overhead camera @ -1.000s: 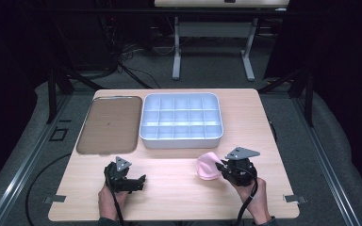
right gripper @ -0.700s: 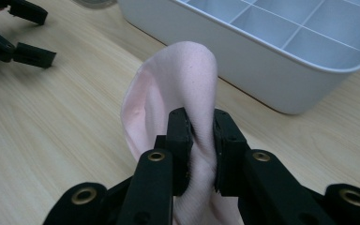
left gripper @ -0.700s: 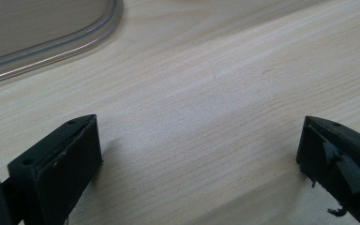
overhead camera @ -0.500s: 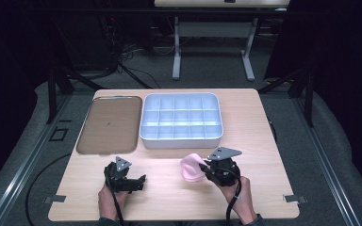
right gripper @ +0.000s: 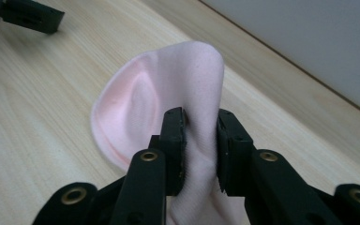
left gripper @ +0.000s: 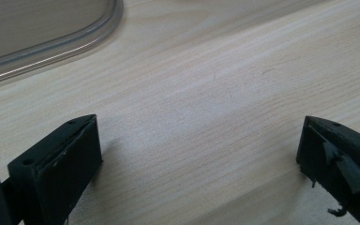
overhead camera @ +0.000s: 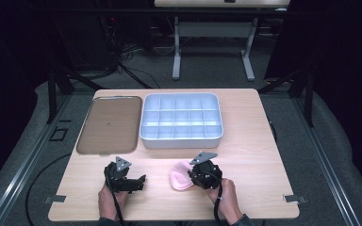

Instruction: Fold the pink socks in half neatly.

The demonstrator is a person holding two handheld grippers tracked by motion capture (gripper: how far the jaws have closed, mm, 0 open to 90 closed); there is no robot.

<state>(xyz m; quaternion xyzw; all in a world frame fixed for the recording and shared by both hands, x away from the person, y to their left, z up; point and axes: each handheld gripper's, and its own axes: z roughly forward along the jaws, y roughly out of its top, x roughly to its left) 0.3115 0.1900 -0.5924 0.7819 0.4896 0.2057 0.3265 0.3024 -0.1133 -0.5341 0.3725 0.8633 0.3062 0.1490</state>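
A pale pink cloth pad (overhead camera: 178, 178) stands on the wooden table (overhead camera: 254, 160), just in front of the compartment box. My right gripper (overhead camera: 191, 175) points left with its jaws pinching a fold of the cloth (right gripper: 159, 84). In the right gripper view the right gripper (right gripper: 200, 123) has fabric filling the narrow gap between its pads. These jaws have just been opening slightly, and the cloth is still between them. At the front left of the table, my left gripper (overhead camera: 139, 181) rests low. In its own view the left gripper (left gripper: 199, 140) is open wide over bare wood.
A grey box (overhead camera: 181, 142) with several compartments sits at the table's middle back, its wall (right gripper: 309, 37) close behind the cloth. A brownish flat tray (overhead camera: 108, 125) lies to its left, its clear rim (left gripper: 51, 47) ahead of the left gripper. The left gripper (right gripper: 28, 16) lies beyond the cloth.
My right gripper has carried the pink cloth leftward and toward the front of the table, lowering it to the wood. The left gripper has stayed put.
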